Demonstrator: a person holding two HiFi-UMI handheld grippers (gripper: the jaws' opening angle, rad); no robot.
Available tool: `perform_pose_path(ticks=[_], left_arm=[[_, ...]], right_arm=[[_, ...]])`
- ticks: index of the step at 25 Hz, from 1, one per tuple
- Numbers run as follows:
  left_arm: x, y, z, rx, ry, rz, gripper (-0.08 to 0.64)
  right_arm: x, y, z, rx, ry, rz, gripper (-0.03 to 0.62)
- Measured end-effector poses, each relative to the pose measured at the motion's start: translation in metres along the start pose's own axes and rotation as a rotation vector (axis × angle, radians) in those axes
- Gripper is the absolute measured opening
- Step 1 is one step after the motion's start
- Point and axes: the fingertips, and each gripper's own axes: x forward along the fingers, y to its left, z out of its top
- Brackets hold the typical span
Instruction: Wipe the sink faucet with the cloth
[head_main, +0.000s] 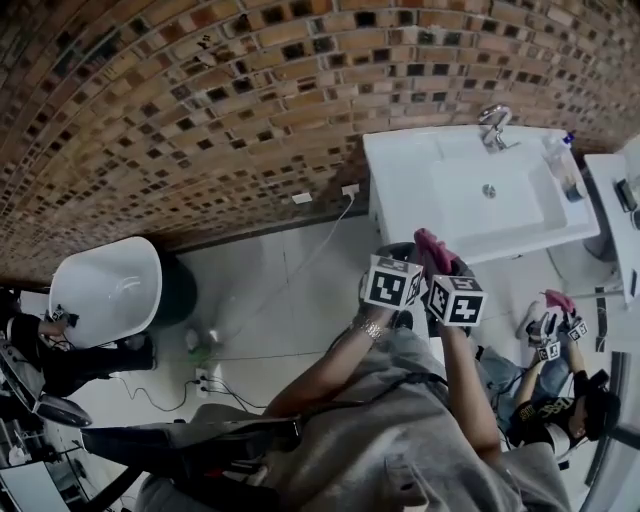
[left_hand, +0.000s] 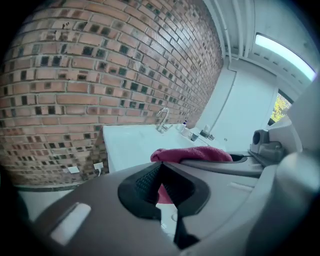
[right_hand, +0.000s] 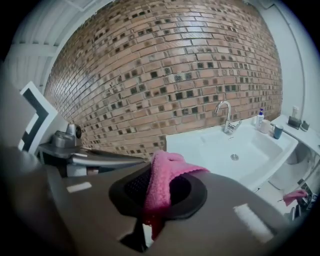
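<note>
The white sink stands against the brick wall, with its chrome faucet at the back rim. I hold both grippers side by side in front of it, a short way off. My right gripper is shut on a pink cloth, which sticks up out of the jaws. My left gripper is shut with nothing in it. From the left gripper view the cloth shows on the neighbouring gripper, and the faucet is far ahead. The right gripper view has the faucet ahead and to the right.
Small bottles stand on the sink's right side, one a soap bottle. A wall outlet with a cable sits left of the sink. A white round basin chair is at the far left. A mirror at right reflects the person.
</note>
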Motion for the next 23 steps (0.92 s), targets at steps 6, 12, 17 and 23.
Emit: perform_pose_path(ticks=[6,12,17,23], left_arm=[[-0.022,-0.003,0.013,0.034,-0.062,0.033,0.012],[-0.031,-0.005,0.015,0.022,-0.103,0.084,0.012],[-0.033,-0.011,0.015,0.033,-0.126,0.097,0.012],[-0.042,-0.006,0.01,-0.006,-0.138,0.124,0.012]], right_arm=[[-0.01,0.018,0.003,-0.012,-0.03,0.034,0.035],[-0.028,0.028,0.013,-0.028,-0.09,0.084,0.035],[-0.037,0.023,0.014,0.004,-0.122,0.109,0.035],[-0.048,0.034,0.02,0.006,-0.161,0.149,0.035]])
